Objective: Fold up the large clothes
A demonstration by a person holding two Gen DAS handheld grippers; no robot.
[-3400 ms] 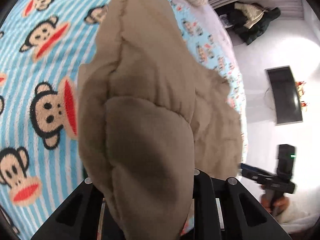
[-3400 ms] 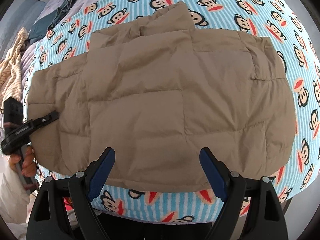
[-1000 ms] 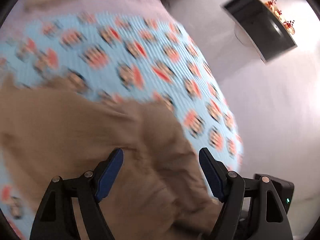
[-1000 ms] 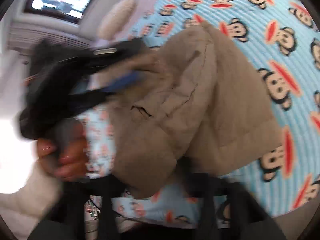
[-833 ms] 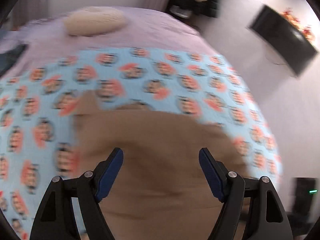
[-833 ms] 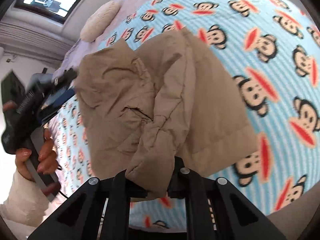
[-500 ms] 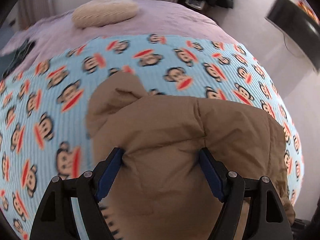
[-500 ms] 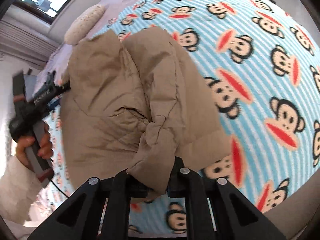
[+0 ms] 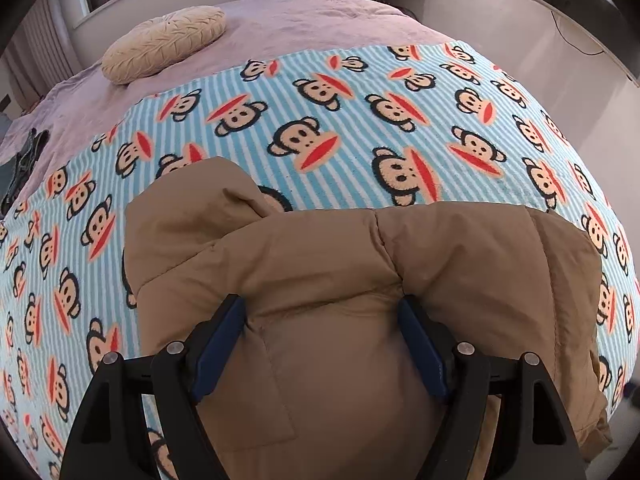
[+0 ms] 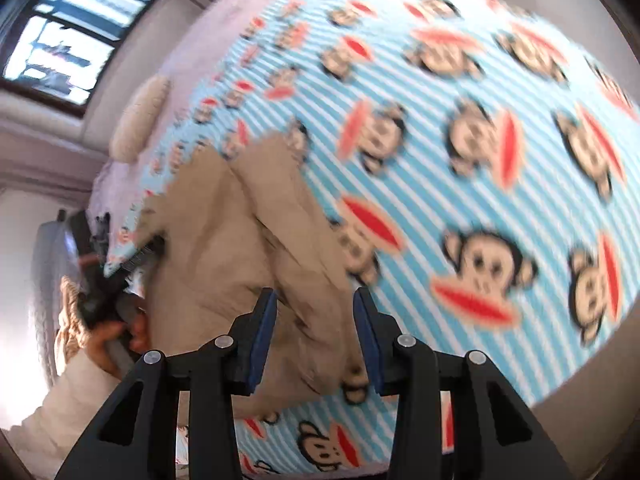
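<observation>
A tan puffer jacket (image 9: 360, 264) lies folded on the striped monkey blanket (image 9: 360, 120). My left gripper (image 9: 320, 308) points down onto it and is open wide. Its blue pads (image 9: 218, 336) dig into the padding, which bulges up between them. In the blurred right wrist view, the jaws of my right gripper (image 10: 314, 300) are opening. The jacket's near edge (image 10: 240, 248) lies loose below and between the fingers, and the pads do not press on it. At the left of that view a hand (image 10: 116, 332) holds the left gripper (image 10: 116, 272) against the jacket.
A round cream cushion (image 9: 164, 42) lies on the lilac sheet (image 9: 320, 20) at the far end of the bed. Dark clothes (image 9: 24, 160) lie at the left edge. A wall screen (image 9: 580, 8) hangs at the right, beyond the bed's edge.
My right gripper has let go of the bunched jacket fold it held and swung right over the blanket. My left gripper has come down onto the folded jacket.
</observation>
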